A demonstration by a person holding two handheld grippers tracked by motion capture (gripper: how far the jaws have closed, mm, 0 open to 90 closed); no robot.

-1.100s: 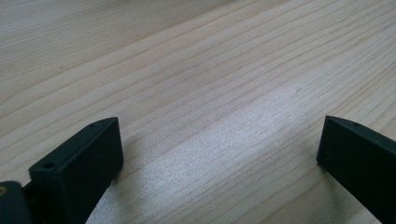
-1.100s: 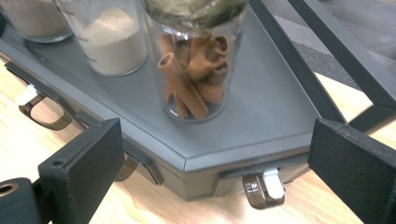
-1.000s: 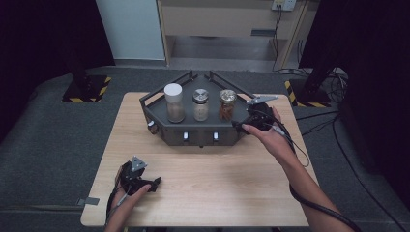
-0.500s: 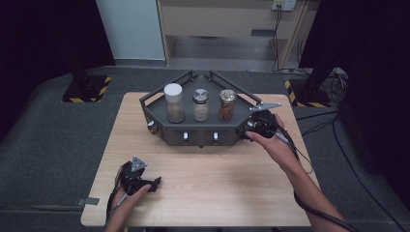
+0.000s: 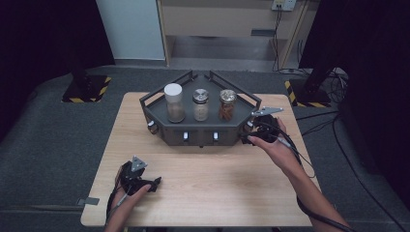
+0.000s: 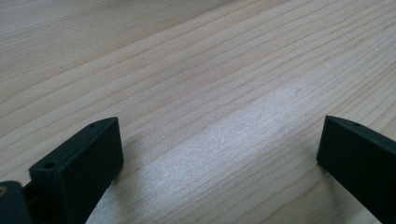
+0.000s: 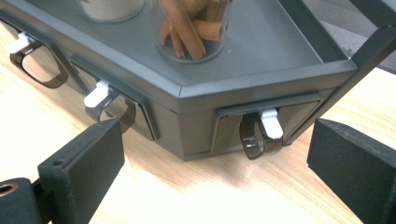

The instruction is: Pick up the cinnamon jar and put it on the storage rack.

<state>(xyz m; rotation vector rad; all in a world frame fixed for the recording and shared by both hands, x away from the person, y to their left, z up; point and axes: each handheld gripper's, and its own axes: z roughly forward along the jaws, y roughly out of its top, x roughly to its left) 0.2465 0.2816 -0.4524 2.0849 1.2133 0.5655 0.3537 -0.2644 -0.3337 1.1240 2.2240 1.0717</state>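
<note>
A dark grey six-sided spice rack (image 5: pixel 162 121) stands at the back middle of the wooden table. On it are a white-lidded jar (image 5: pixel 174 102), a metal-lidded jar (image 5: pixel 200 104) and a jar of cinnamon sticks (image 5: pixel 227 104). My right gripper (image 5: pixel 247 137) is at the rack's right front corner, open. In the right gripper view my right gripper (image 7: pixel 217 140) frames a small drawer with a white tab and a smoky loop pull (image 7: pixel 261 133), without touching it. My left gripper (image 5: pixel 155 183) rests low on the table's front left, and my left gripper (image 6: pixel 219 140) is open over bare wood.
The rack's front face carries two more drawers with white tabs (image 5: pixel 185 137) (image 5: pixel 215 137). Its raised rail (image 7: pixel 369 44) runs past the right corner. Cables trail from both grippers off the table's near edge. Dark floor surrounds the table (image 5: pixel 232 193).
My right gripper has slid a little toward the near side beside the rack's right corner. The left gripper has stayed where it was.
</note>
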